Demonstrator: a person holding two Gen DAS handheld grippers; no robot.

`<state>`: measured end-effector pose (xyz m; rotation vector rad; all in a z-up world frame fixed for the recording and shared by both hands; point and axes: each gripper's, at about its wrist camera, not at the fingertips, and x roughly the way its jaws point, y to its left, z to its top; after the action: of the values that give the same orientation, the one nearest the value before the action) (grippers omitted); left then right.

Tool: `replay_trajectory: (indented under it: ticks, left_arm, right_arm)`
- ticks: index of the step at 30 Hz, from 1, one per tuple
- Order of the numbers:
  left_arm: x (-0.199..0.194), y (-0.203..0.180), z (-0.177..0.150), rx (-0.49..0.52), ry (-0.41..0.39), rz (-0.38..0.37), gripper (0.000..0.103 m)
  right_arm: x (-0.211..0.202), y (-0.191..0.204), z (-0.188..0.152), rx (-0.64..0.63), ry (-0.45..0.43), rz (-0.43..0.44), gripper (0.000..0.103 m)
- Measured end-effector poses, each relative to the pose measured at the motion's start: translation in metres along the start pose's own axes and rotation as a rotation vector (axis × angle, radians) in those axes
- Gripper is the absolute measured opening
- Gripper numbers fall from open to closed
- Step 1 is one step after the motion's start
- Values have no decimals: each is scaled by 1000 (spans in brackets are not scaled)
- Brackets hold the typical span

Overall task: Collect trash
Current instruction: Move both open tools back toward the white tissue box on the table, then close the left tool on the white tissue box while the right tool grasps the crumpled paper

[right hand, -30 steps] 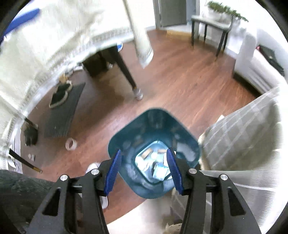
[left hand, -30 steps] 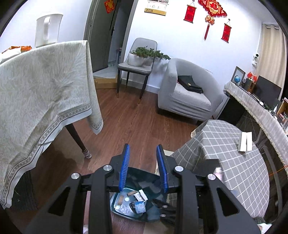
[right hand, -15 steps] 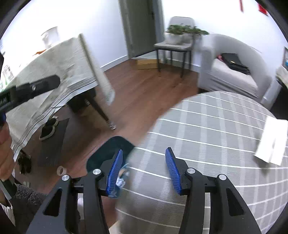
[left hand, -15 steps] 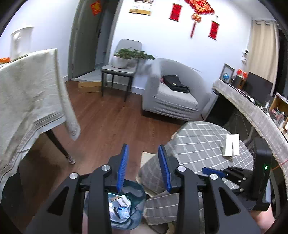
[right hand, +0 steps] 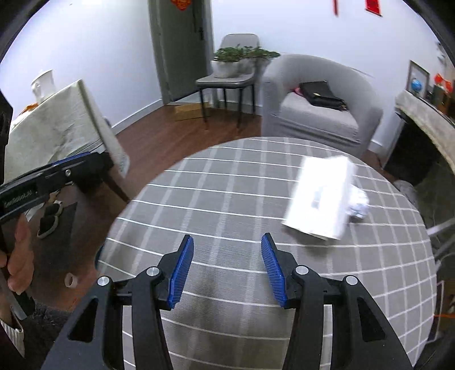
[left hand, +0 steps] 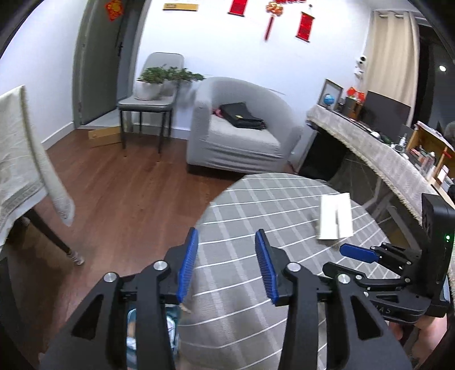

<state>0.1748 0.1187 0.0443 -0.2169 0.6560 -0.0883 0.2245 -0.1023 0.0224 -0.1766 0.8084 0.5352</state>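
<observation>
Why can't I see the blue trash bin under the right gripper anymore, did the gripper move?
Yes. The right gripper swung from above the bin to over the round grey checked table.

Bare checked table point(right hand: 227, 199) lay open ahead of my claws; a white box point(right hand: 321, 199) and crumpled paper point(right hand: 359, 202) stood at two o'clock.

- A grey upholstered armchair point(left hand: 239, 133) stands against the white wall, with a flat black leather bag point(left hand: 241, 115) lying on its seat.
- A grey dining chair with black metal legs point(left hand: 148, 105) stands left of the armchair; potted green plants in pale planters point(left hand: 159, 81) sit on its seat.
- A flat brown cardboard piece point(left hand: 104, 137) lies on the wooden floor point(left hand: 119, 193) by the dark grey door point(left hand: 96, 59).
- Red hanging decorations point(left hand: 303, 26) are on the wall.
- A small blue globe point(left hand: 329, 99) stands near the left end of a long cloth-covered sideboard point(left hand: 378, 155).
- A pair of dark slippers point(right hand: 49, 217) lies on a dark mat.
</observation>
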Motion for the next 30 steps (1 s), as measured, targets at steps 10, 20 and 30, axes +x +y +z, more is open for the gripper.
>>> replay_trajectory:
  ticks: [10, 20, 30]
  left_arm:
    - [33, -56, 0, 28, 19, -86, 63]
    - [76, -93, 2, 26, 97, -187, 81]
    - [135, -124, 3, 63, 204, -246, 85]
  right_arm:
    - [-13, -60, -17, 66, -7, -75, 50]
    - [-19, -111, -25, 150, -33, -72, 59]
    - [-23, -164, -32, 246, -73, 22, 68]
